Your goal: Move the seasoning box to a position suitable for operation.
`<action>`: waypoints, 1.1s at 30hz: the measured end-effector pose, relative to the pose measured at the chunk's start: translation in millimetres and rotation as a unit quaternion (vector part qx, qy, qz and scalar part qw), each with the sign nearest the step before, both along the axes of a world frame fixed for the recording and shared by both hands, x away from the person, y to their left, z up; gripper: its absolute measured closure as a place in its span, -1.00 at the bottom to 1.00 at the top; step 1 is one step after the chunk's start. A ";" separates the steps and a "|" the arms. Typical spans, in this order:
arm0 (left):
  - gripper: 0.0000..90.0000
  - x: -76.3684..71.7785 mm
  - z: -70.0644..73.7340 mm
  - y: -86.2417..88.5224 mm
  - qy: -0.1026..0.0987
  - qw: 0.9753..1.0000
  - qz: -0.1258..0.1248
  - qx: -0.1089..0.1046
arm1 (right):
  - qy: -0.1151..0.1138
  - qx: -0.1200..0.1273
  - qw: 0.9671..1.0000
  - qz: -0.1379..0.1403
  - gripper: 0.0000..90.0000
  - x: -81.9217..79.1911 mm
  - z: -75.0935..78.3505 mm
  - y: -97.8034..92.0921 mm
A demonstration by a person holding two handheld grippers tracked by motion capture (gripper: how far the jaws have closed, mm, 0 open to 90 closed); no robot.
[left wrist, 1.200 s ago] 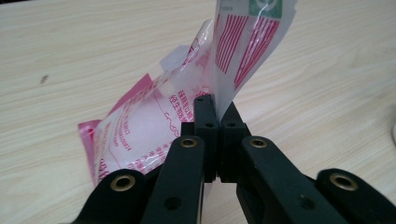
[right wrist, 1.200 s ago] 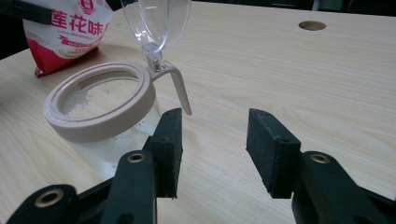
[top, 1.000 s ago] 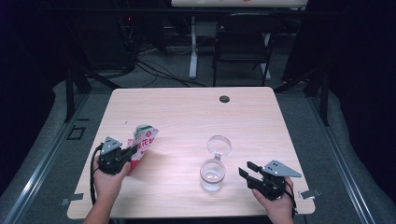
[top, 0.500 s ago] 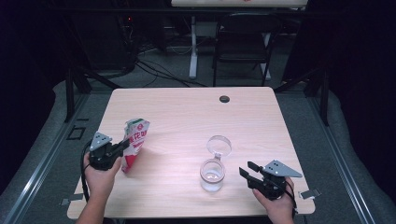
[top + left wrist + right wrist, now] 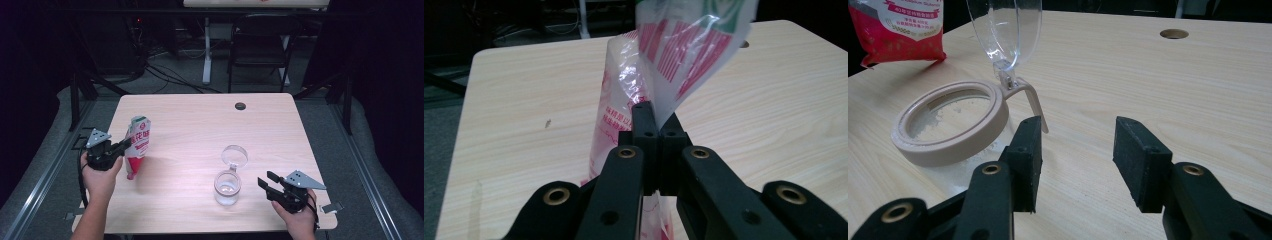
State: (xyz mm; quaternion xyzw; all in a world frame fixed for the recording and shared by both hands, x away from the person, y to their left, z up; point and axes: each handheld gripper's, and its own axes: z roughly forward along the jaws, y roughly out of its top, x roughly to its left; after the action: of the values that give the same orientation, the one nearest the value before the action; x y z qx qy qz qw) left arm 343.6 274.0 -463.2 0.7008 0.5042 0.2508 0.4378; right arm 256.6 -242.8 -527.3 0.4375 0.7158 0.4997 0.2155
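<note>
Bag [image 5: 136,145] of red, white and green plastic stands upright near the left edge of the table [image 5: 200,125], its bottom on the wood. The left gripper [image 5: 120,146] pinches its side, jaws closed on the film; in the left gripper view the bag [image 5: 634,95] rises just past the closed jaws. A clear jar [image 5: 227,187] stands right of centre toward the near edge, its hinged lid [image 5: 235,155] flipped open and standing up behind the tan rim [image 5: 948,125], with white powder inside. The right gripper [image 5: 268,182] hovers just beside the jar, jaws spread and empty. A small dark hole [image 5: 240,106] sits near the far edge.
</note>
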 end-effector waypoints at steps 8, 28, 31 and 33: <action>1.00 4.4 16.1 -3.5 -0.003 1.000 -0.010 0.012 | -0.001 0.006 1.000 -0.001 0.21 1.1 0.8 -1.9; 1.00 -9.9 27.8 -77.8 -0.010 0.992 -0.128 0.011 | -0.001 0.008 1.000 0.000 0.21 1.5 0.7 -2.5; 1.00 -12.6 27.9 -93.1 -0.011 0.989 -0.150 0.013 | 0.001 0.006 1.000 0.002 0.21 2.3 0.5 -3.0; 1.00 -14.5 28.4 -102.3 -0.011 0.986 -0.164 0.010 | 0.002 0.008 1.000 0.001 0.20 2.2 0.4 -2.8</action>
State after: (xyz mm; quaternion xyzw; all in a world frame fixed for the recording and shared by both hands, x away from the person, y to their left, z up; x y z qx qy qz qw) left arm 329.1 171.7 -434.8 0.7757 0.3747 0.1881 0.4717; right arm 258.8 -245.6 -527.0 0.4395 0.7128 0.5047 0.2101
